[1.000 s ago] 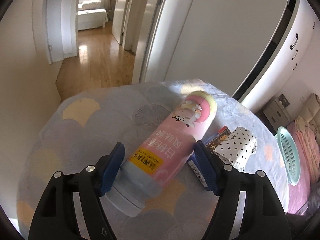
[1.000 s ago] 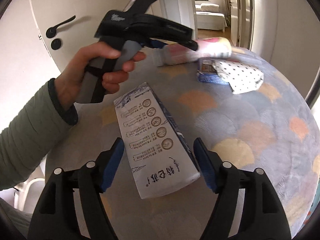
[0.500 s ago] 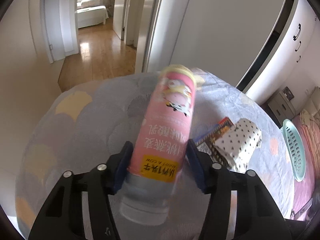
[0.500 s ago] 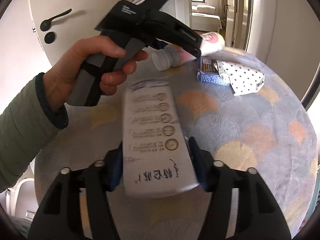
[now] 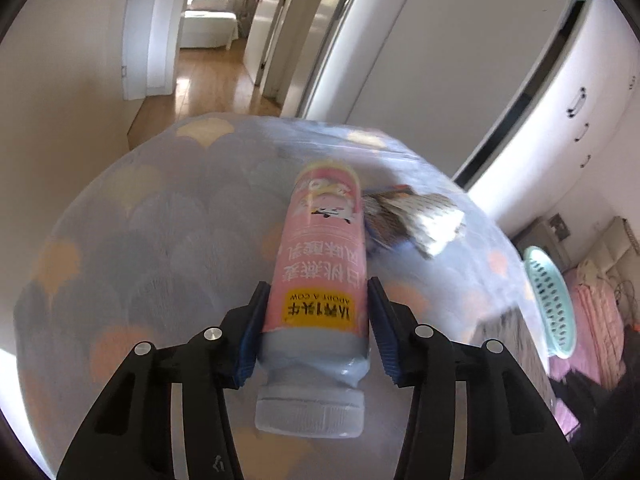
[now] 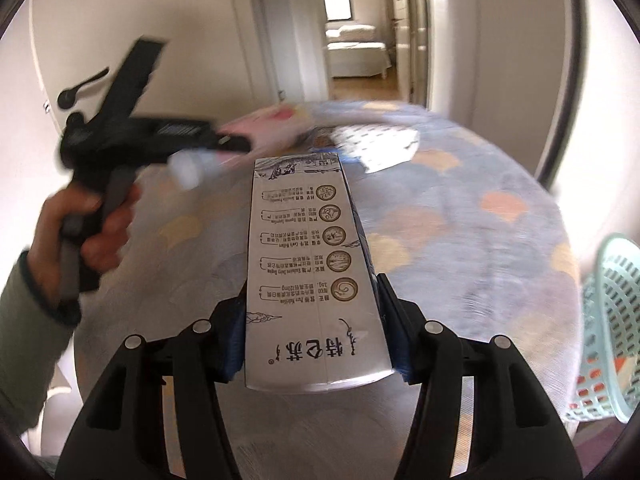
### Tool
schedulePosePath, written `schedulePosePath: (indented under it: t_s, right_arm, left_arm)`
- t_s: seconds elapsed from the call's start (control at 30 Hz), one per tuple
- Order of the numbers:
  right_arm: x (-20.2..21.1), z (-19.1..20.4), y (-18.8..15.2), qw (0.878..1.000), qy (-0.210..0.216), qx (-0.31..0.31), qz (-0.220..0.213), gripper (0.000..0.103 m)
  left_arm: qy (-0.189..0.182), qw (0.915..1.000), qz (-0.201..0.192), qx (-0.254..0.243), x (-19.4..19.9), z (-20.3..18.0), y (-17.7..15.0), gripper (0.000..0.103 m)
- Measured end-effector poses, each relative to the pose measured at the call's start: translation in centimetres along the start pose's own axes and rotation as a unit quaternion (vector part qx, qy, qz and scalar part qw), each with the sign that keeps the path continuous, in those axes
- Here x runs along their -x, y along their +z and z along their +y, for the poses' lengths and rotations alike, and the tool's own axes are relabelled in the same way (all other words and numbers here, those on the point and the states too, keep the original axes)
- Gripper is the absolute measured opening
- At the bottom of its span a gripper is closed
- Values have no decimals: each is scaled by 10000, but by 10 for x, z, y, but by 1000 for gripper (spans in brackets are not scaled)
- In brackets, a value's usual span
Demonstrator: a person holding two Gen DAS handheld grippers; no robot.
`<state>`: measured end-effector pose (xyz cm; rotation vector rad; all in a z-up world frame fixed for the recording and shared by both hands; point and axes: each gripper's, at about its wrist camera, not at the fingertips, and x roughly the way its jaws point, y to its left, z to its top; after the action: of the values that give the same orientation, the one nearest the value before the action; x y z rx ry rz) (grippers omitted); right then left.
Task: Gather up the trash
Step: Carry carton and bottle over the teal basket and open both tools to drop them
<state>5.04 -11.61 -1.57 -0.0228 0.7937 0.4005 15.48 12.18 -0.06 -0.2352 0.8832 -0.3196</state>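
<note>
A pink yogurt bottle [image 5: 320, 276] with a cartoon cow, yellow label band and pale cap sits centre frame, cap toward the bottom edge, lifted off the cloth. A white milk carton [image 6: 310, 272] with round emblems runs lengthwise up the middle, printed face upward.

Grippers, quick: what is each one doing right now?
Left gripper: jaws just closed on the pink yogurt drink bottle, holding it.
Right gripper: shut on the milk carton, holding it.
</note>
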Motion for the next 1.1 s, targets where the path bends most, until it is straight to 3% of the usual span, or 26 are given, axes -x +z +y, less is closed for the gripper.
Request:
schedulePosePath:
  t_s: [0.27, 0.6, 0.83, 1.1]
  right_arm:
    - [40, -25, -5, 9986, -283, -257, -363, 53]
    - [98, -86, -22, 9885, -911, -891, -816, 53]
    - [138, -151, -39, 9669, -1742, -1552, -1030, 53]
    - [150, -232, -67, 9325, -2417, -2567, -778, 53]
  left_arm:
    - [-402, 9990, -154, -142, 28, -53, -35, 46]
    - [-1025, 9898, -328, -935, 31, -156, -40, 46]
    - [-1542, 9761, -170, -1523, 4, -236, -33, 46]
    - [-1871, 9604, 232, -2052, -48, -318, -36, 46]
